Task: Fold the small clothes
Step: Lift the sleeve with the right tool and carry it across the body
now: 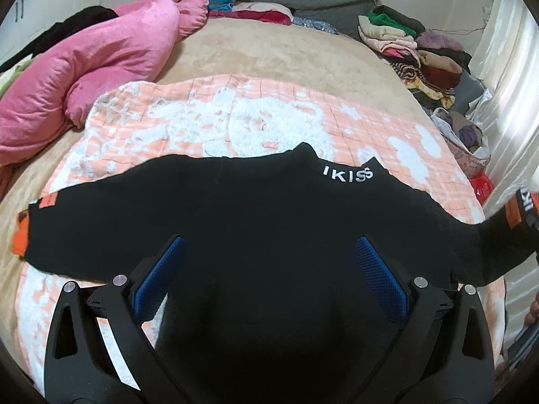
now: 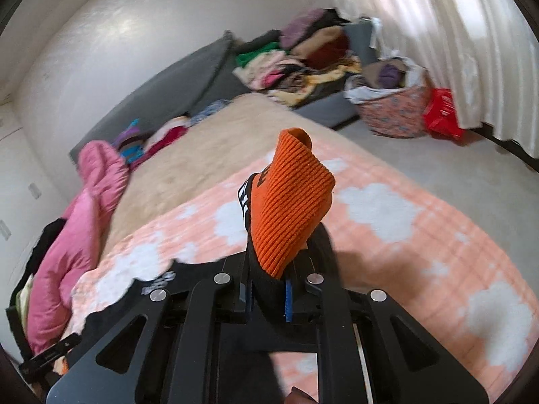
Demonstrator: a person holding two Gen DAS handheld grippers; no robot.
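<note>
The black sweater [image 1: 256,222] lies spread flat on the peach blanket [image 1: 209,107] on the bed. The right gripper [image 2: 269,294] pinches one sleeve by its orange cuff [image 2: 289,202] and holds it up in the air. The left gripper [image 1: 266,269] hangs wide open over the sweater's middle, holding nothing. I think the cuff could slip out, because only a small bit is pinched. With nothing pressing the body down, a pull might drag the whole sweater crooked.

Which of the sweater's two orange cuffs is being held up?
The right sleeve's orange cuff, pinched in the right gripper and lifted. The left sleeve's cuff lies flat on the peach blanket.
</note>
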